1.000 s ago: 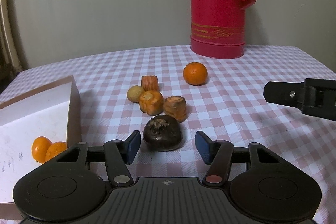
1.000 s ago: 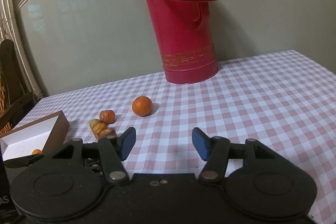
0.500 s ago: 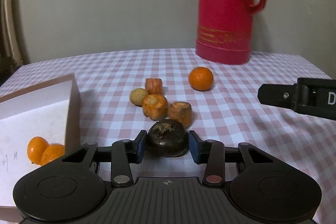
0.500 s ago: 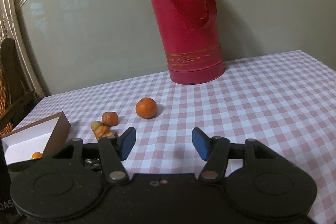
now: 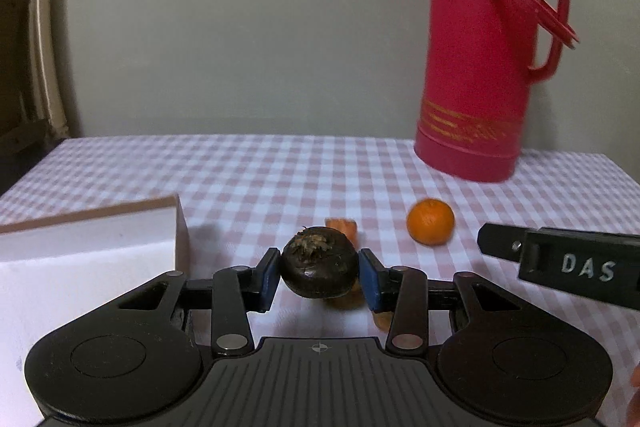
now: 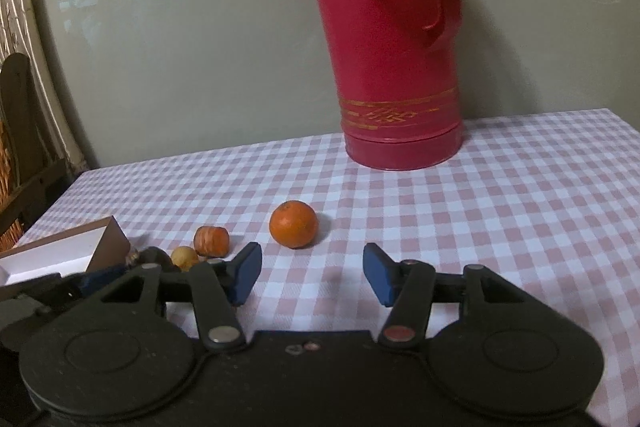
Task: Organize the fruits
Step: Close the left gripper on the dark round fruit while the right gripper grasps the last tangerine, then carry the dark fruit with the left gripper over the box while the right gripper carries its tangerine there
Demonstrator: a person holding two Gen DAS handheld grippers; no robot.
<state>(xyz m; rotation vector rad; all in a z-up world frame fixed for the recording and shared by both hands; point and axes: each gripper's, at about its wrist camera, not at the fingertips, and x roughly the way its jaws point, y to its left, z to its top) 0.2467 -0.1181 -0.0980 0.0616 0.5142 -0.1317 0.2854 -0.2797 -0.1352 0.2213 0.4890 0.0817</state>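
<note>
Fruit [image 5: 319, 271], dark and clamped by the left gripper [image 5: 319, 277], hides carrot pieces behind; right gripper [image 6: 312, 273] closing, empty.

Checked table [image 6: 520, 211] bears flask [image 6: 396, 67], box [image 5: 80, 267], orange [image 6: 294, 223].

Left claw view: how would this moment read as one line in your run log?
left claw: shut on dark fruit, lifted | right claw: closing, nothing between | orange: on table | box: left
</note>
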